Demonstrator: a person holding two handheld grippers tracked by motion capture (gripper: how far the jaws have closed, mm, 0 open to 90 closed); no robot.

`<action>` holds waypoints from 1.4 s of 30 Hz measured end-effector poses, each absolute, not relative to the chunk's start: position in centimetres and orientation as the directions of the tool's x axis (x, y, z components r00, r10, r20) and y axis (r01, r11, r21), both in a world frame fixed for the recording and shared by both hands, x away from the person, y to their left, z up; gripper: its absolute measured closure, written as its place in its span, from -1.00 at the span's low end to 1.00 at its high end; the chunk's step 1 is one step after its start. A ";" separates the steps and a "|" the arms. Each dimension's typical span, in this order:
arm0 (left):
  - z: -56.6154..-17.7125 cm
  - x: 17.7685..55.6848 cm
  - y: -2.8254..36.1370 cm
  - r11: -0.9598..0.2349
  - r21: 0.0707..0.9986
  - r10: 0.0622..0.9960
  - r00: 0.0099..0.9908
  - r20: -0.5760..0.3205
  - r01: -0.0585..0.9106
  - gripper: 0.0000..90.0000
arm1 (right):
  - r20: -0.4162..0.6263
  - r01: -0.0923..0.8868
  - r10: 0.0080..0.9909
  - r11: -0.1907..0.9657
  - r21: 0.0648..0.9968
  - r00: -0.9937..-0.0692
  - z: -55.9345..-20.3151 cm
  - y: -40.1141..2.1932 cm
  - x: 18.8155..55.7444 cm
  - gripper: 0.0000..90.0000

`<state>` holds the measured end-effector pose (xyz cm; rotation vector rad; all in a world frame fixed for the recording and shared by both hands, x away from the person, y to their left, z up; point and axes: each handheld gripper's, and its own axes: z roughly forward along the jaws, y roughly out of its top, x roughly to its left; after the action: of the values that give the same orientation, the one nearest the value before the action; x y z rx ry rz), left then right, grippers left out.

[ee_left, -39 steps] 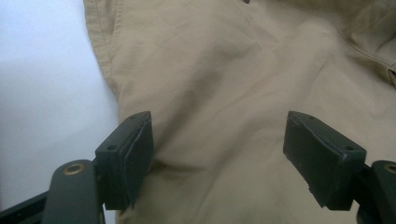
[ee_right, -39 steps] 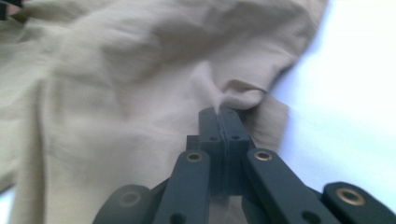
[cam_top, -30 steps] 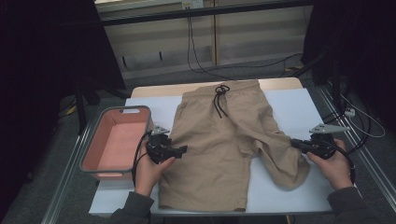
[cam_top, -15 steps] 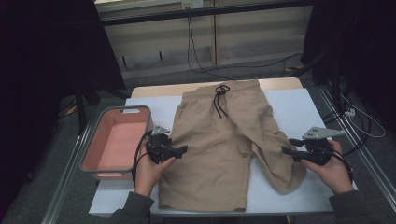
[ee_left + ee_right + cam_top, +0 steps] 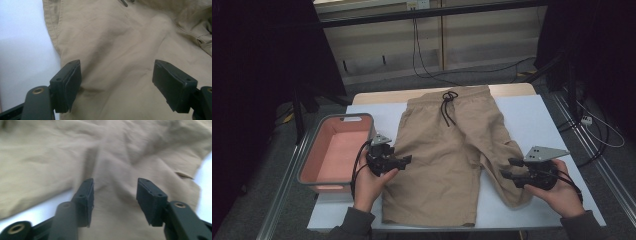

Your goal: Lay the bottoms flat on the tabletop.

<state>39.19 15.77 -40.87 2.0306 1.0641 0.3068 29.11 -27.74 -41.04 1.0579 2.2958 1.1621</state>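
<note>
High view, shorts (image 5: pixel 447 150) between left gripper (image 5: pixel 404 160), right gripper (image 5: pixel 508 168)

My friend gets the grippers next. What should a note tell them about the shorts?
Left gripper: open, over the outer edge of one leg of the khaki shorts, nothing between its jaws.
Right gripper: jaws just opened, nothing between them, above the other leg.
Shorts: lying on the white table, drawstring at the far end; the leg by the right gripper is rumpled and angled outward.
Pink bin: beside the shorts.
Left to do: probably straighten that leg; no fold made yet.
</note>
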 end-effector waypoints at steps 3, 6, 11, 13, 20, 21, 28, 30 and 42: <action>-40.8 39.0 15.7 -0.320 0.750 0.774 0.616 -0.146 0.580 -0.48 | 0.014 0.445 0.739 0.390 0.806 -0.674 -40.8 -27.1 28.8 0.14; -40.8 38.9 15.6 -0.330 0.748 0.768 0.624 -0.142 0.576 -0.48 | 0.019 0.442 0.721 0.405 0.801 -0.693 -41.0 -26.5 28.6 0.11; -40.8 38.9 15.5 -0.329 0.748 0.767 0.626 -0.145 0.577 -0.48 | 0.015 0.451 0.703 0.440 0.777 -0.711 -42.0 -25.4 28.6 0.15; -40.8 38.9 15.4 -0.329 0.747 0.767 0.625 -0.145 0.578 -0.48 | 0.000 0.457 0.706 0.458 0.763 -0.708 -42.3 -25.4 28.9 0.41; -40.7 38.9 15.2 -0.335 0.747 0.761 0.632 -0.144 0.574 -0.48 | 0.050 0.480 0.707 0.425 0.767 -0.705 -42.0 -26.1 30.5 1.00; -40.8 38.9 15.2 -0.332 0.747 0.761 0.631 -0.148 0.576 -0.48 | 0.071 0.485 0.710 0.401 0.778 -0.701 -41.9 -26.2 30.8 1.00; -41.0 38.9 15.1 -0.334 0.743 0.766 0.627 -0.146 0.580 -0.48 | 0.139 0.471 0.724 0.279 0.837 -0.675 -41.0 -27.5 32.7 1.00; -41.0 38.9 15.1 -0.333 0.743 0.765 0.627 -0.146 0.580 -0.48 | 0.136 0.479 0.746 0.266 0.837 -0.652 -41.1 -28.1 33.3 1.00; -41.2 39.0 15.0 -0.345 0.737 0.764 0.630 -0.140 0.581 -0.48 | 0.127 0.542 0.837 0.222 0.810 -0.532 -43.0 -31.6 34.8 1.00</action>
<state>38.96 15.02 -41.22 2.0584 1.0502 0.2926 34.75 -31.56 -43.04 1.2838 2.1651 1.2199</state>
